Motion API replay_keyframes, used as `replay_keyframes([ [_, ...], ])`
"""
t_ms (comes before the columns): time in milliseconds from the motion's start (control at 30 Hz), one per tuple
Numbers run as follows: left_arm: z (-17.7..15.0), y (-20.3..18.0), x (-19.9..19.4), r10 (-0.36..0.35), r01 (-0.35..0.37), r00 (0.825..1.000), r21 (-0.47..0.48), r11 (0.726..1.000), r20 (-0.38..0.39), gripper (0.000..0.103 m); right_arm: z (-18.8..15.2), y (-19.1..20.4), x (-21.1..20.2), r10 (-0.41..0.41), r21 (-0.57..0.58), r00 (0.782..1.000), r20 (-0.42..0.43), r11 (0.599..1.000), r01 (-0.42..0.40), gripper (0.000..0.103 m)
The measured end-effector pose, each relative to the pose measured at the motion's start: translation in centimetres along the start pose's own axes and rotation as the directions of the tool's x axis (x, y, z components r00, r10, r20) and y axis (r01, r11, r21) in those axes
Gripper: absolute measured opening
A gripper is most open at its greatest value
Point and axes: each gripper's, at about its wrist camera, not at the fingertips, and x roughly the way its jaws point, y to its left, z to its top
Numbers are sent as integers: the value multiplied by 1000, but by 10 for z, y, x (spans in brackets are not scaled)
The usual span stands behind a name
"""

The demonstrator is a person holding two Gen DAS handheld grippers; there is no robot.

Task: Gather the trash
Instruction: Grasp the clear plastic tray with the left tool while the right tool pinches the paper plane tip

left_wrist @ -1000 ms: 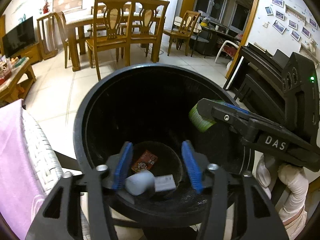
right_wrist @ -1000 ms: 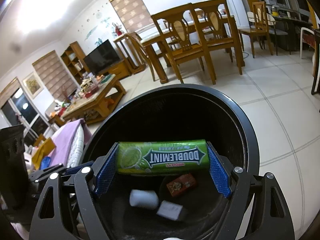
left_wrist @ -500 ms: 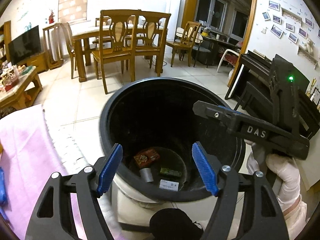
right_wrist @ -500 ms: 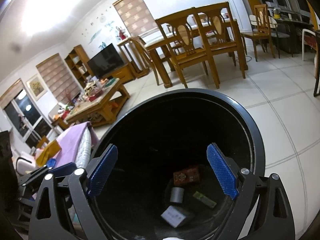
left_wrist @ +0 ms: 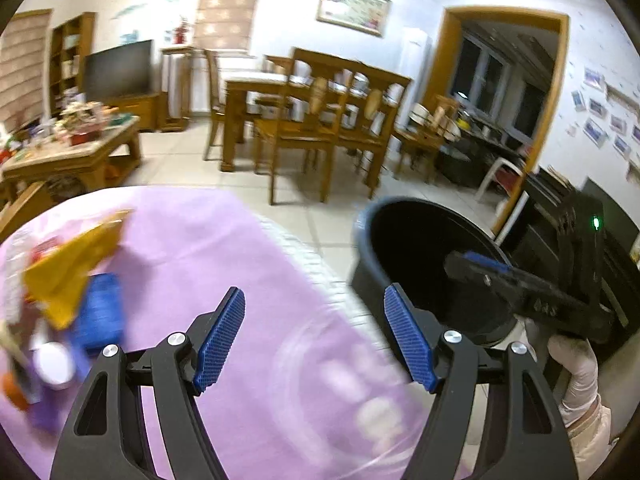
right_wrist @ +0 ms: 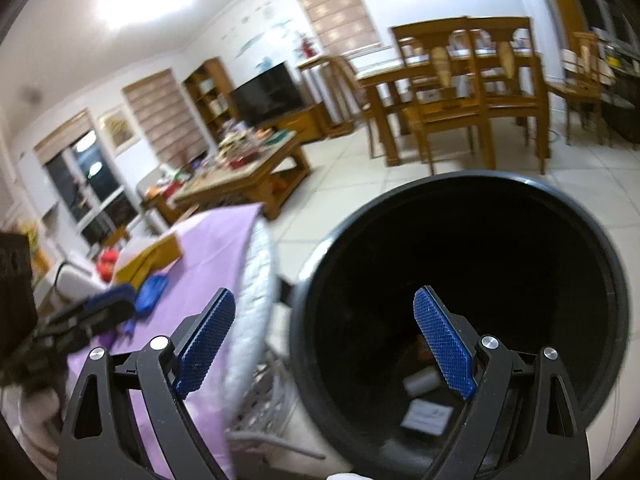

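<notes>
Trash sits in two places right now: a few pieces lie at the bottom of the black bin (right_wrist: 460, 280), among them a white slip (right_wrist: 426, 416) and a pale roll (right_wrist: 420, 382), and a blurred pile waits on the purple-covered worktop (left_wrist: 248, 280). In the left wrist view that pile is out at nine o'clock: a yellow wrapper (left_wrist: 72, 268), a blue packet (left_wrist: 100, 312) just below it, and a white round thing (left_wrist: 52, 360) at eight o'clock. The left gripper (left_wrist: 314, 336) hangs over bare purple cloth, jaws apart, nothing between the blue pads. The right gripper (right_wrist: 324, 344) is spread wide and empty too, straddling the bin rim, one finger over the cloth, the other over the dark mouth. From the left view the bin stands at three o'clock, with a gloved hand (left_wrist: 576, 368) below the right gripper.

Risks from here, as I judge it: the view is smeared, so the pile's exact layout is hard to read, and a hasty reach could nip the cloth along with a wrapper and drag it. Thin wrappers may slip from the pads. The pile is crowded, so one grab could scatter its neighbours.
</notes>
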Motion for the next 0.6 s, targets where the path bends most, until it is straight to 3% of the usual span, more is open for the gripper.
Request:
replay_keyframes([
  [100,-5,35,-24,55,-53,998,-47,997,36,72,-3,29,12,54,-36,998,-45,998,-55,90],
  [133,-7,47,-33,78,-75,996,-62,995,45,77,-4,38,15,71,-45,996,-56,996,-73,90],
  [300,-22,130,-87,199,-176,976,-220,959,87,81,-6,96,32,164,-97,980,-108,980,-175,90],
  [433,-39,194,-124,306,-257,949,-375,891,75,81,-9,148,50,250,-130,955,-161,953,-272,90],
  [500,-47,221,-136,354,-305,935,-441,844,31,81,-14,180,59,289,-150,939,-185,936,-317,90],
  [600,-59,248,-144,372,-329,928,-517,790,-22,81,-19,225,72,333,-184,918,-214,910,-373,90],
])
